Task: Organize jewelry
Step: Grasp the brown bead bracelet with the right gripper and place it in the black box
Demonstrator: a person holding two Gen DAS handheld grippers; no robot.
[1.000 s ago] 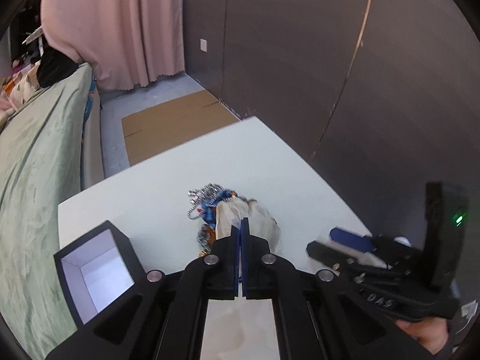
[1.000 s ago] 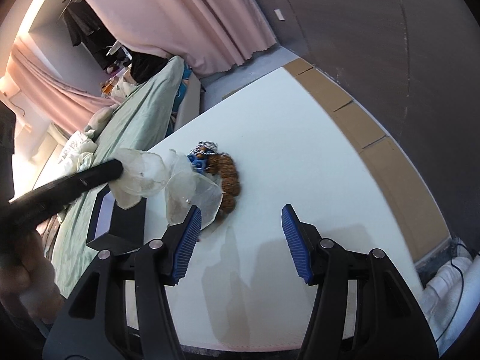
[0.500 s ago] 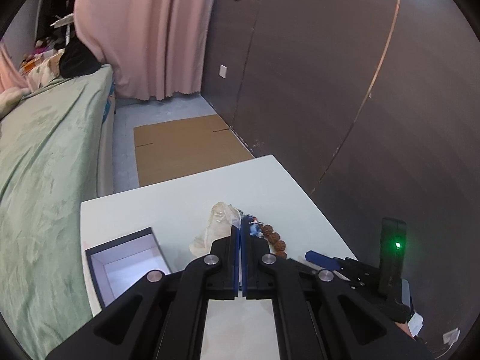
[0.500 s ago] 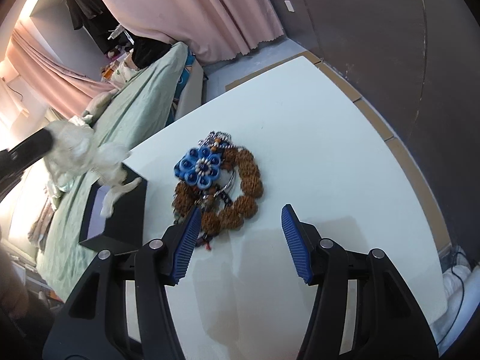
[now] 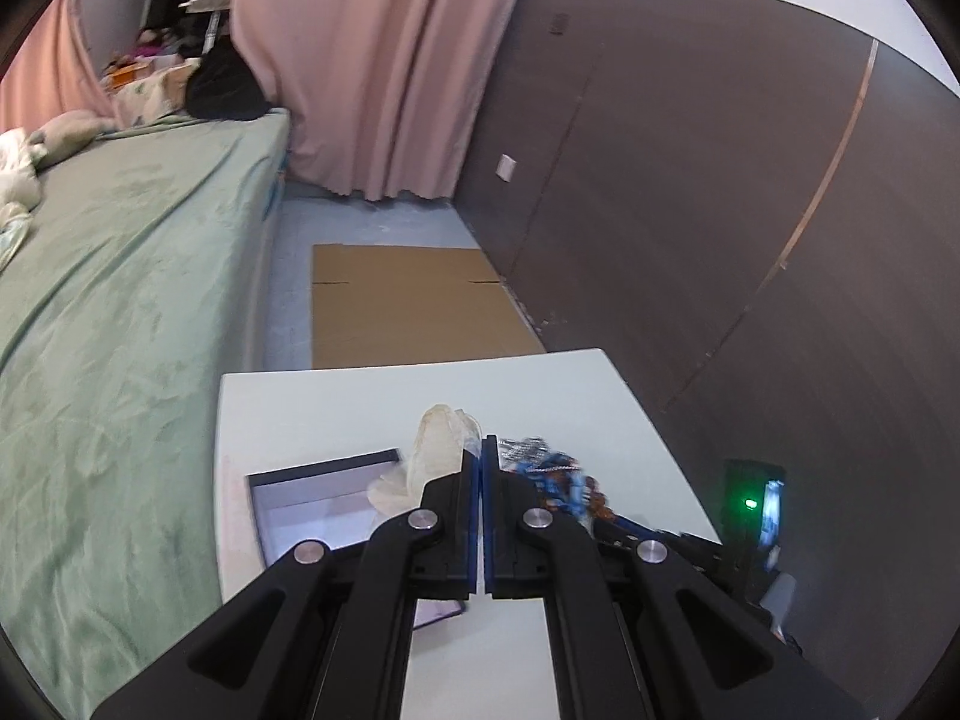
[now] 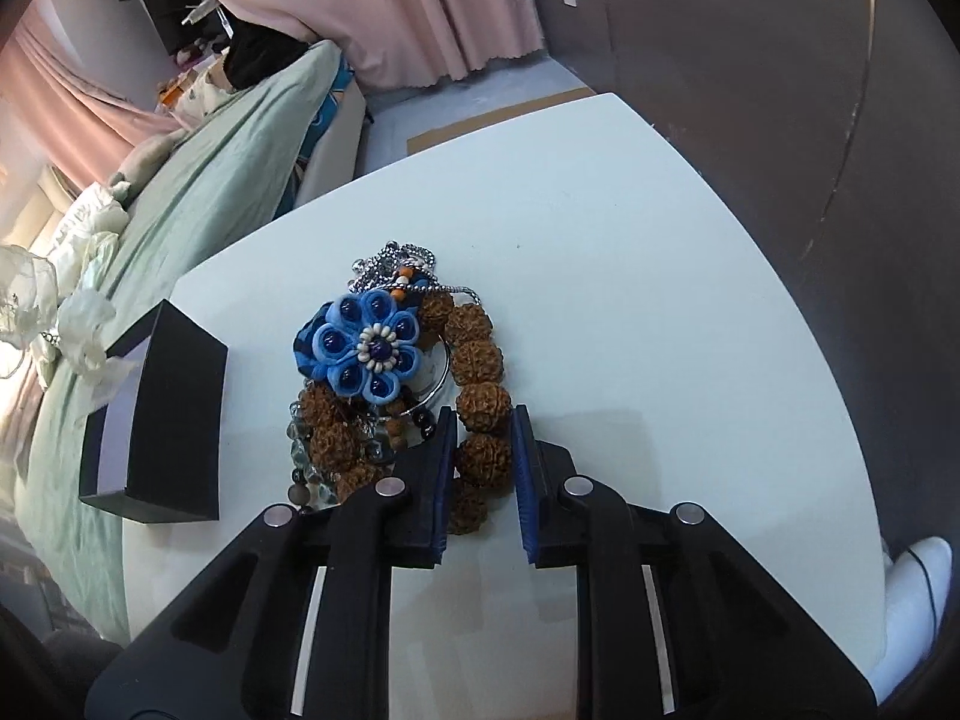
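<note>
A pile of jewelry lies on the white table: a blue flower brooch, a bracelet of large brown beads, a silver chain and small clear beads. My right gripper has closed around a brown bead of the bracelet at the pile's near edge. My left gripper is shut on a crumpled clear plastic bag and holds it above the open black jewelry box. The pile also shows in the left wrist view. The bag shows at the left of the right wrist view.
The black box stands left of the pile near the table's left edge. A green bed runs along the left. Cardboard lies on the floor beyond the table. A dark wall stands on the right.
My left gripper lifted the plastic bag off the jewelry and carried it left, over the box. My right gripper moved forward to the pile and closed from wide open onto a brown bead.
</note>
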